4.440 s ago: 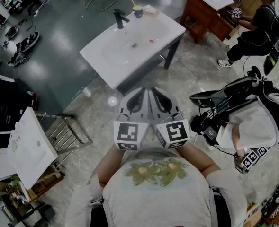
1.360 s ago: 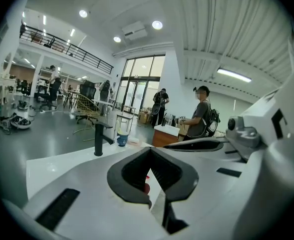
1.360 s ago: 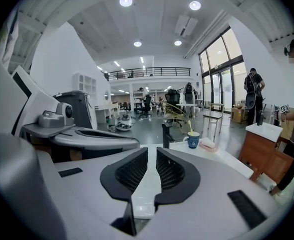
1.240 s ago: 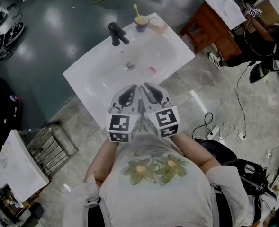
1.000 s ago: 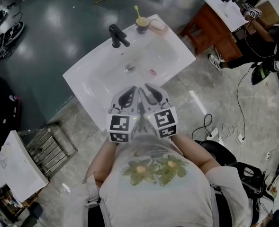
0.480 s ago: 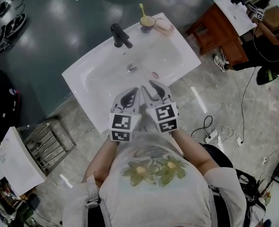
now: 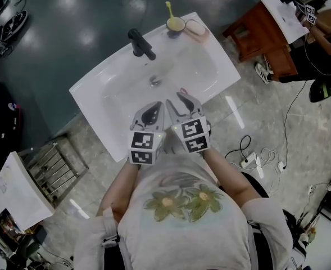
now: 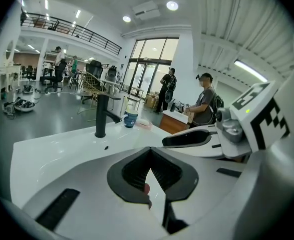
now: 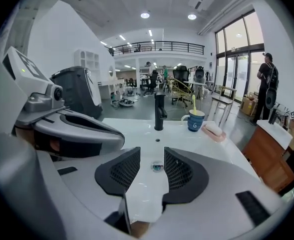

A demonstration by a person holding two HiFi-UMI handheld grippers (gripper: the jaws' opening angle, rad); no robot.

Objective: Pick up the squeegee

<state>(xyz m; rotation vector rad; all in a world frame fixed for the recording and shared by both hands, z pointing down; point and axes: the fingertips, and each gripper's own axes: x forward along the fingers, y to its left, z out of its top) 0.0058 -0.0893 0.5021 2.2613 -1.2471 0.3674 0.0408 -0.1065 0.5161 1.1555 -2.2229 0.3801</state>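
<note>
No clear squeegee shows. A small pink-red object [image 7: 182, 90] lies in the white sink basin [image 7: 92, 89], just past my right gripper's tip, and a pink bit of it [image 8: 146, 187] shows under my left jaws. My left gripper [image 7: 154, 107] [image 8: 150, 156] hangs over the basin's front, its jaws met at the tips and holding nothing. Beside it my right gripper [image 7: 183, 97] [image 9: 152, 159] is opening. Nothing is between its jaws, and the drain [image 9: 157, 167] shows through the gap.
A black faucet [image 7: 140, 43], a blue cup [image 7: 175, 23] with a yellow brush and a pink soap [image 7: 196, 27] stand along the basin's back. A wooden cabinet [image 7: 266, 21] and a person [image 7: 322, 32] are at the upper right. A metal rack [image 7: 53, 167] and floor cables [image 7: 255, 156] flank me.
Both grippers have moved forward from the basin's front edge to over its bowl and sunk a little. The right jaws have parted.
</note>
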